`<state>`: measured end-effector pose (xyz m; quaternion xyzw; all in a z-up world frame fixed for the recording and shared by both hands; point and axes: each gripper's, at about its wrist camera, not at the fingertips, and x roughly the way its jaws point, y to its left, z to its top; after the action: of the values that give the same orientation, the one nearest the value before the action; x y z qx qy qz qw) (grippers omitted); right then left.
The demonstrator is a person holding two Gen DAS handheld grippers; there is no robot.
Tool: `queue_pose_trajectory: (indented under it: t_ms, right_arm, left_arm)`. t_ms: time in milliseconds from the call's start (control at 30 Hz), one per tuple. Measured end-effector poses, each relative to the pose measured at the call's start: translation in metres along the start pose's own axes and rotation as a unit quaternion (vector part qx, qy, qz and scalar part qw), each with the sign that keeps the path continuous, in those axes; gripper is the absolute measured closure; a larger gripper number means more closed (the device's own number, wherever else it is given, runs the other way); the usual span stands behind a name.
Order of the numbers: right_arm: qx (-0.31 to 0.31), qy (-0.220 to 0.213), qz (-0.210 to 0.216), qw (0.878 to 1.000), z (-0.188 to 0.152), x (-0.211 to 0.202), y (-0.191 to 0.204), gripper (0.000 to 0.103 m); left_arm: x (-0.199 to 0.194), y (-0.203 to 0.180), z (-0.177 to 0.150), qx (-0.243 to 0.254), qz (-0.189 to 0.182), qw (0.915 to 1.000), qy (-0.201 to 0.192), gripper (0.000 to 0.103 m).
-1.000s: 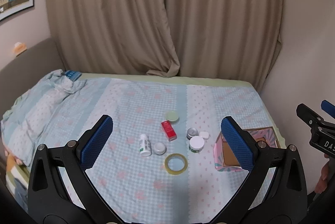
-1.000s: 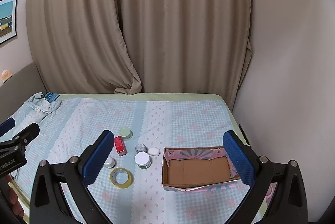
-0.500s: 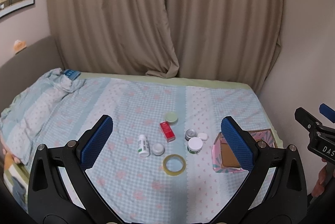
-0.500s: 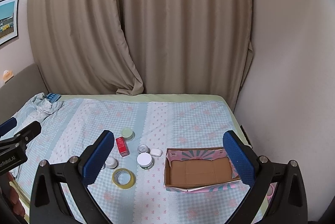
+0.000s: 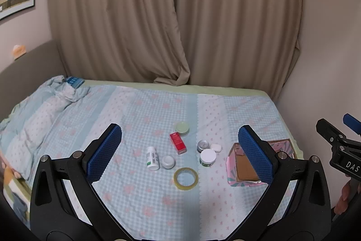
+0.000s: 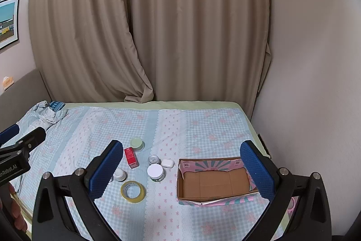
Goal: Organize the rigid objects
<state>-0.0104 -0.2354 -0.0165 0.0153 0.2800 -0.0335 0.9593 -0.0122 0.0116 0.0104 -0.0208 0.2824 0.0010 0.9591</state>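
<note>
My two grippers hang above the bed (image 6: pixel 203 126), both sets of jaws spread wide with nothing between them: my left gripper (image 5: pixel 180 153) and my right gripper (image 6: pixel 180 168). Taking the cardboard box (image 6: pixel 214 182) as landmark: it lies open near the bed's right edge, its right wall hidden behind my right jaw, and in the left wrist view my jaw cuts across it. Everything else lies left of the box: the tape roll (image 6: pixel 132 191), the white-lidded jar (image 6: pixel 155 172), the red carton (image 6: pixel 131 157), print too small to read, and the green-lidded jar (image 6: pixel 137 143) beyond it. The white bottle (image 5: pixel 152 158) is hidden behind my jaw in the right view; its label is illegible. "DAS" and "nRobot.AI" show on the grippers.
</note>
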Motion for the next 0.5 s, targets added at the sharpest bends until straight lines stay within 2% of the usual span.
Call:
queue_pose_trajectory:
  t_ms: [500]
  right_arm:
    - [0.002,0.001,0.002,1.0,-0.0036,-0.0035,-0.0011,0.0]
  left_arm:
    - [0.0019,0.003,0.0036,-0.003,-0.006,1.0,0.003,0.001]
